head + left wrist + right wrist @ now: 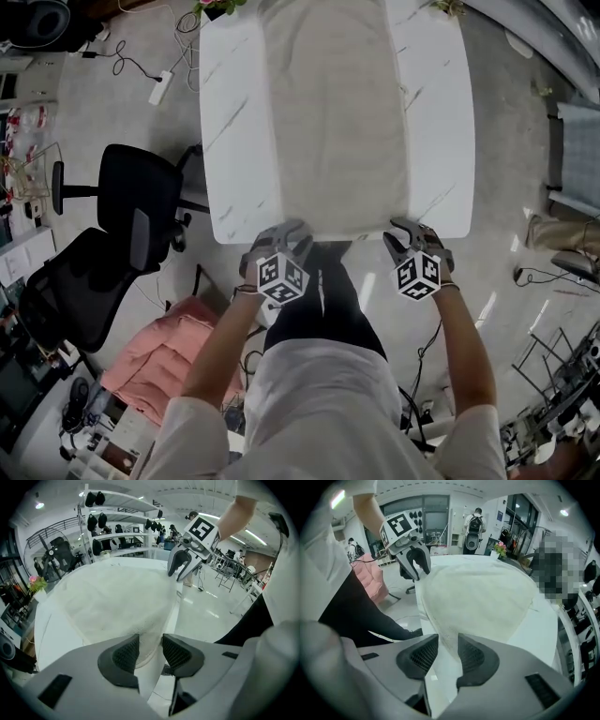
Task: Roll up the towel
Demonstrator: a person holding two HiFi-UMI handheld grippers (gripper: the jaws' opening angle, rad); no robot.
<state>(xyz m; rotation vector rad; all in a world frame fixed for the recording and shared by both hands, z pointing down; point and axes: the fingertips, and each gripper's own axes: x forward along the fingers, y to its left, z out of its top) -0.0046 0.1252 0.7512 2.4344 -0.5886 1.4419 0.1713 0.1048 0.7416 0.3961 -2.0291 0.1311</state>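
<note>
Now: grasp step, roll not yet begun. Towel (337,122) lies flat along white marbled table (234,141), near edge at table's near rim. Left gripper (150,651) at near left corner, right gripper (447,654) at near right corner. Both sets of jaws apart, towel edge in gap between pads, not pinched. Next move, as judged: close on both corners together, turn edge over away from person, keep roll straight. Room: grey floor, black office chairs (131,216) left of table, pink jacket (159,361) near them, power strip (159,87) on floor.
</note>
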